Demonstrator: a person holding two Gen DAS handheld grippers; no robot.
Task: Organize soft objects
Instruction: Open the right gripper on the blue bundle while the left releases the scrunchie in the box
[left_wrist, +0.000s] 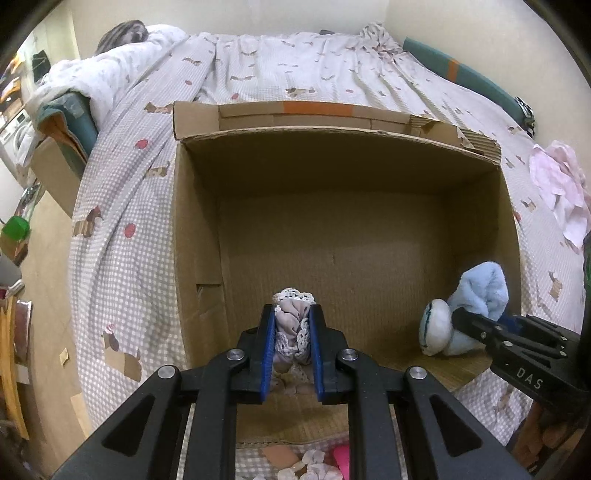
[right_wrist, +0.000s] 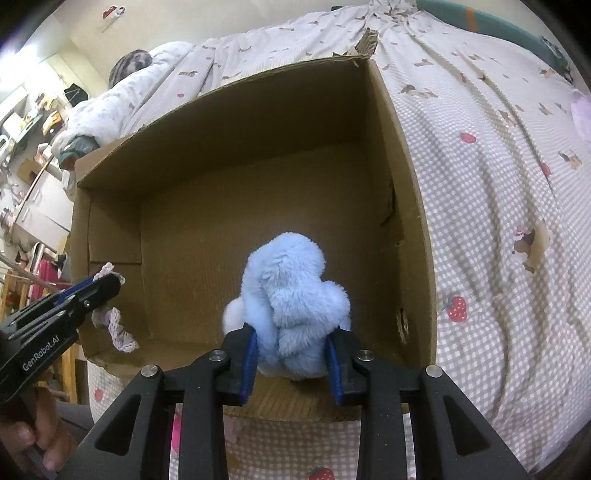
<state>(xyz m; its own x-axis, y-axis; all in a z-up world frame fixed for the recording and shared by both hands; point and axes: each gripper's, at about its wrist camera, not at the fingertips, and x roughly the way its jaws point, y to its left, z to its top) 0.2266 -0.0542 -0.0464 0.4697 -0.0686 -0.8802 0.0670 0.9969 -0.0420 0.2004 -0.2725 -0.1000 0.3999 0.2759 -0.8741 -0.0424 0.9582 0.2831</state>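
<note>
Left tongs (left_wrist: 292, 334) are clamped on a bunched grey lace-trimmed cloth (left_wrist: 291, 321), low inside the open brown cardboard box (left_wrist: 332, 221) on the bed. Right tongs (right_wrist: 291, 354) bracket a fluffy light-blue plush toy (right_wrist: 291, 295), also in the box; pad contact can't be judged. Both should be let go w/ tongs fully apart, then lifted straight out.
</note>
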